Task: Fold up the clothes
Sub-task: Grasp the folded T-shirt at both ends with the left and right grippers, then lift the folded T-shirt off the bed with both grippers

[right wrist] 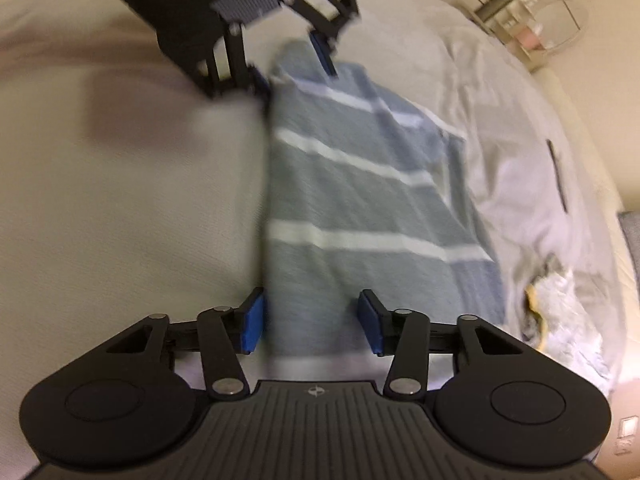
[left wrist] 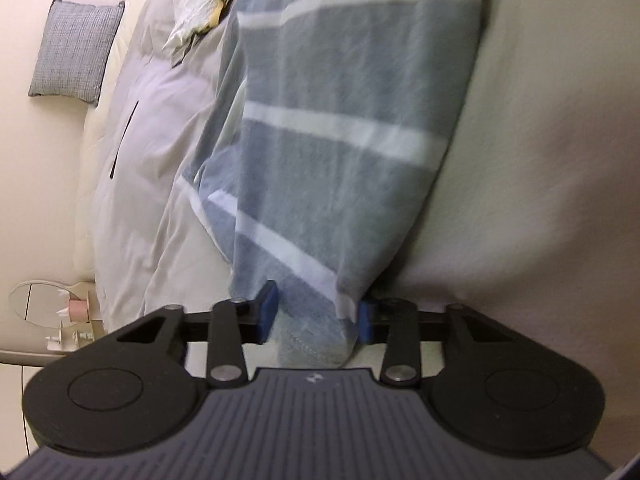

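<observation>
A blue-grey garment with white stripes [left wrist: 340, 160] lies folded in a long strip on the bed. In the left wrist view its near end is bunched between the blue pads of my left gripper [left wrist: 317, 316], which press on it from both sides. The right wrist view shows the same garment [right wrist: 360, 200] running away from me, with the left gripper [right wrist: 294, 66] holding its far end. My right gripper [right wrist: 311, 322] stands over the near end. Its left pad is at the cloth's left edge and its right pad is above the cloth. The jaws stand apart and do not pinch it.
The cream bed sheet [left wrist: 540, 160] spreads beside the garment. A pale grey cover [right wrist: 520, 140] lies on the other side. A crumpled pile of clothes [right wrist: 568, 292] sits on that cover. A grey cushion [left wrist: 76, 52] and a small round table [left wrist: 40, 304] stand beyond the bed.
</observation>
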`<state>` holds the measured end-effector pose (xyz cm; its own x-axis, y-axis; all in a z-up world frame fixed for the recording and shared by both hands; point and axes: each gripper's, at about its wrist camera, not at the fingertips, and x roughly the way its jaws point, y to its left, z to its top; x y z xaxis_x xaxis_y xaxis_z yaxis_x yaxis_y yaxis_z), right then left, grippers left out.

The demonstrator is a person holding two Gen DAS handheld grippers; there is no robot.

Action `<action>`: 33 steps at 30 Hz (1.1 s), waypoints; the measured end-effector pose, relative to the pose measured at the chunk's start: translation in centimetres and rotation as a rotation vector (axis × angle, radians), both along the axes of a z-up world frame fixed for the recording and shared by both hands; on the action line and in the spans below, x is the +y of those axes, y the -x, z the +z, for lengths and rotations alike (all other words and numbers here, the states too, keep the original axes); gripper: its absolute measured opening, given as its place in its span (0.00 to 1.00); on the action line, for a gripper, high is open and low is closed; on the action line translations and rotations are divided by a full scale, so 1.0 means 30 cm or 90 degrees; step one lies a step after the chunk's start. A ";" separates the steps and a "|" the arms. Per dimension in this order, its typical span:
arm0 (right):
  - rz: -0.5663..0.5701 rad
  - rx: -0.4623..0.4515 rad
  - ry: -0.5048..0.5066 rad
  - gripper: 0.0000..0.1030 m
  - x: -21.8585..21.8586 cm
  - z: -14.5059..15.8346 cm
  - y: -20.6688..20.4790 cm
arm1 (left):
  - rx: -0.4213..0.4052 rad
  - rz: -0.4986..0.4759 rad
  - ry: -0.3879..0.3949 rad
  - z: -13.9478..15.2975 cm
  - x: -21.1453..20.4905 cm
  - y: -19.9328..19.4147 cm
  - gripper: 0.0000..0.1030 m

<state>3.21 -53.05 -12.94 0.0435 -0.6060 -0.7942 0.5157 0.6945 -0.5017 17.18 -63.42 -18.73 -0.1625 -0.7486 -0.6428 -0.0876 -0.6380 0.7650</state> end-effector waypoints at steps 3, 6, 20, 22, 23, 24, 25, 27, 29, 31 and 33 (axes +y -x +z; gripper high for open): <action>0.017 0.016 0.005 0.36 -0.020 -0.005 0.029 | -0.011 -0.009 -0.007 -0.009 -0.015 0.001 0.16; 0.040 0.012 -0.009 0.24 -0.045 0.004 0.050 | -0.006 0.004 -0.028 0.015 -0.020 0.002 0.04; 0.065 -0.097 -0.031 0.04 -0.157 0.362 0.264 | 0.093 0.125 -0.045 0.428 -0.085 0.141 0.02; 0.073 -0.101 -0.025 0.04 -0.190 0.412 0.307 | 0.103 0.145 -0.039 0.488 -0.100 0.178 0.02; 0.078 -0.103 -0.023 0.04 -0.207 0.435 0.329 | 0.107 0.154 -0.035 0.516 -0.105 0.196 0.02; 0.083 -0.105 -0.020 0.04 -0.224 0.459 0.351 | 0.110 0.162 -0.032 0.543 -0.111 0.213 0.02; 0.088 -0.107 -0.018 0.04 -0.242 0.482 0.374 | 0.111 0.169 -0.030 0.564 -0.117 0.230 0.02; 0.104 -0.109 -0.013 0.04 -0.278 0.522 0.420 | 0.114 0.182 -0.026 0.606 -0.125 0.266 0.02; 0.118 -0.112 -0.010 0.04 -0.310 0.561 0.464 | 0.117 0.193 -0.021 0.651 -0.135 0.299 0.02; 0.128 -0.114 -0.007 0.04 -0.320 0.598 0.499 | 0.123 0.201 -0.017 0.696 -0.140 0.325 0.02; 0.131 -0.117 -0.002 0.04 -0.336 0.636 0.532 | 0.129 0.202 -0.016 0.736 -0.140 0.351 0.02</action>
